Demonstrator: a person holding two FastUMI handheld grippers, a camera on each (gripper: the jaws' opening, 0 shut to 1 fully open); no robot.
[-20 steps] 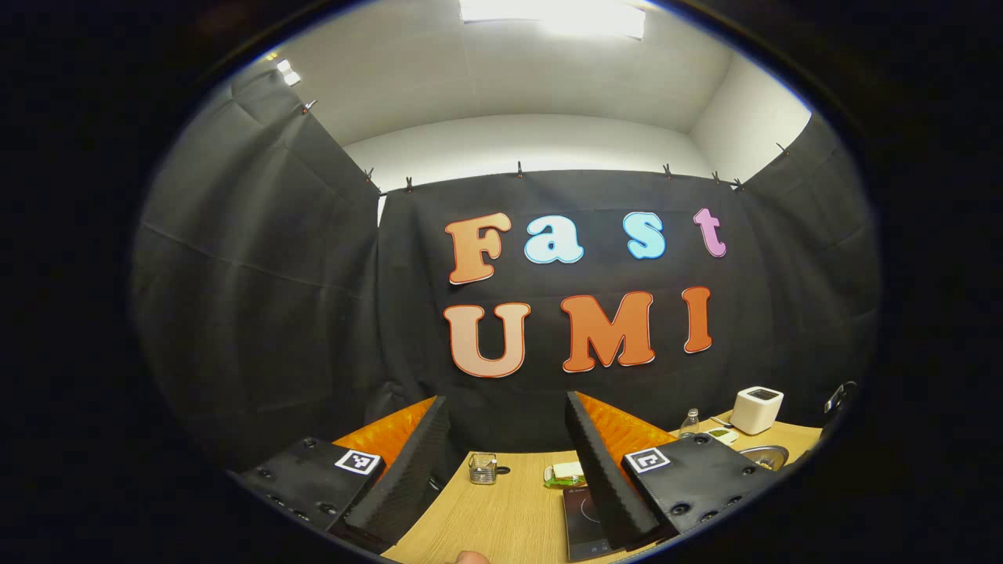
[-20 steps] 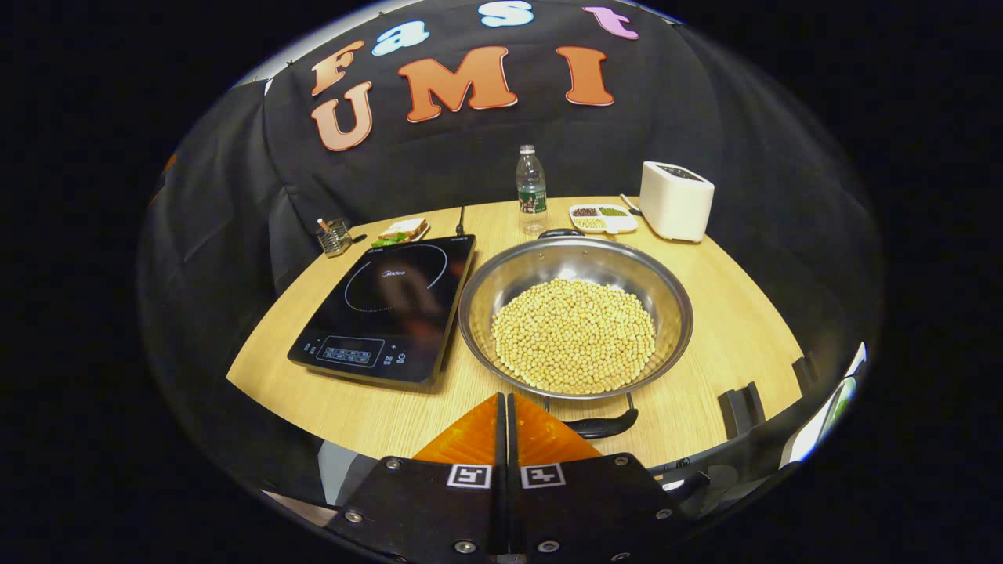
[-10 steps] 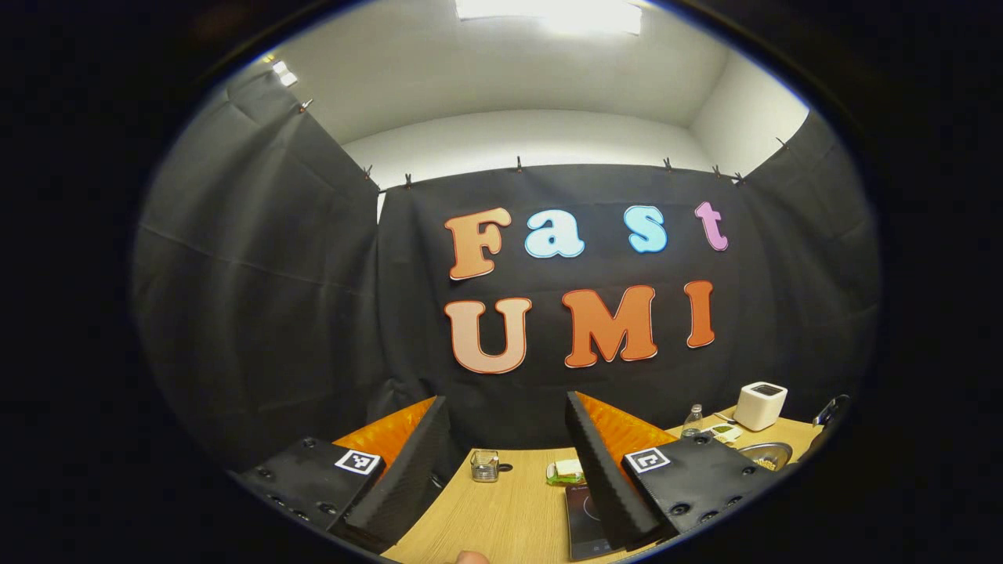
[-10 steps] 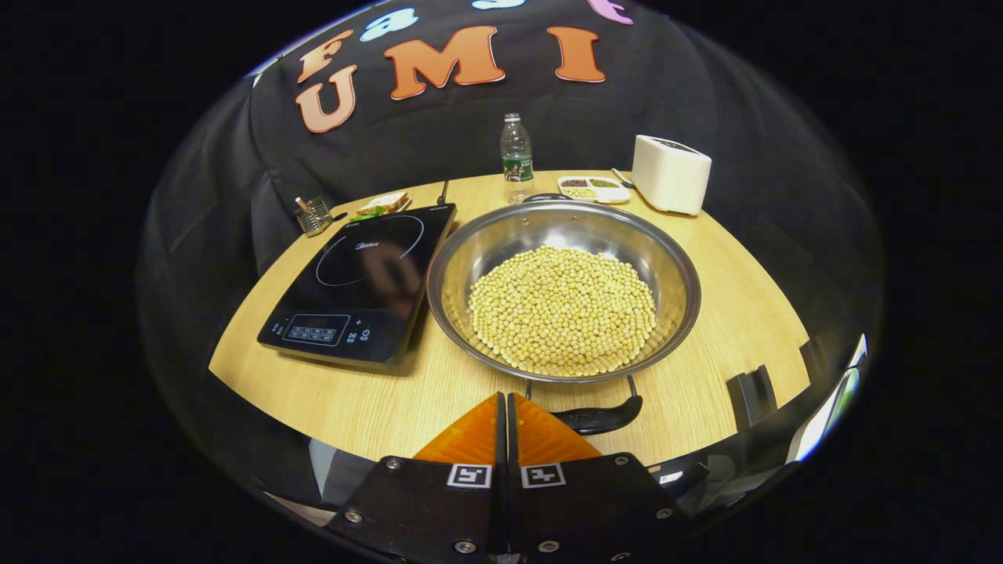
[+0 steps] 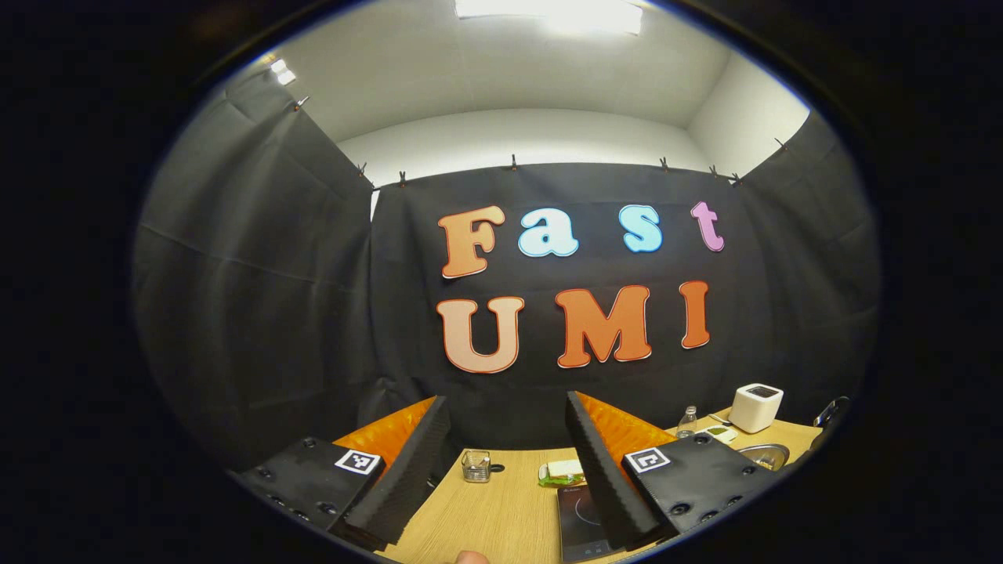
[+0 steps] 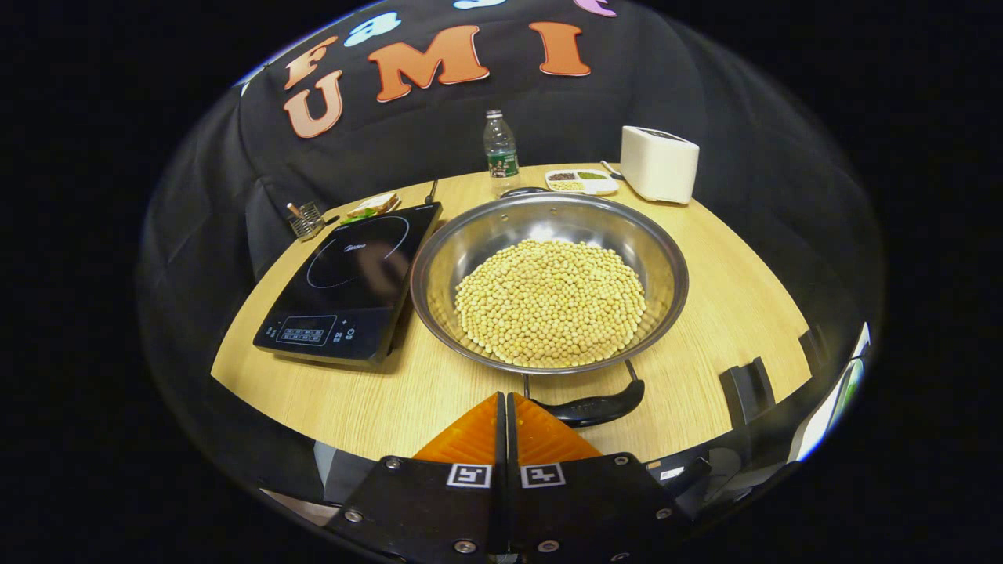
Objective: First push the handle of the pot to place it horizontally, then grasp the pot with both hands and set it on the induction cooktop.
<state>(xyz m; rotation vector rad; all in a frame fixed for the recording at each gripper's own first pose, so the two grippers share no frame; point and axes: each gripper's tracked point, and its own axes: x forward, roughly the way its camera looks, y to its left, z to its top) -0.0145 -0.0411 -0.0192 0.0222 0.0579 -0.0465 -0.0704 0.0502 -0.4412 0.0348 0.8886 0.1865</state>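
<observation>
While our right gripper (image 6: 506,407) hangs with its two fingers pressed flat together and nothing between them, we judge the first step to be in hand: the push on the handle. The steel pot (image 6: 549,291), heaped with soybeans (image 6: 551,302), sits on the wooden table (image 6: 721,313) just beside the induction cooktop (image 6: 345,290), on the side away from the little wire holder (image 6: 304,222). Its near handle (image 6: 589,407) hangs low off the rim, tilted down toward the table, just beyond our closed fingertips; whether they touch it we cannot tell. A second handle (image 6: 523,190) peeks over the far rim of the pot, toward the water bottle (image 6: 500,151).

Our left gripper (image 5: 501,446) is held high and level, its fingers spread wide and empty, well apart from the pot, whose rim (image 5: 762,454) we glimpse at the far edge of the left gripper view.

Next, as we read it, the shut fingertips must slip under or against the near handle and nudge it up until it lies level. The far handle likely wants the same. Only then can both grippers open and take one handle each for the lift onto the cooktop.
</observation>
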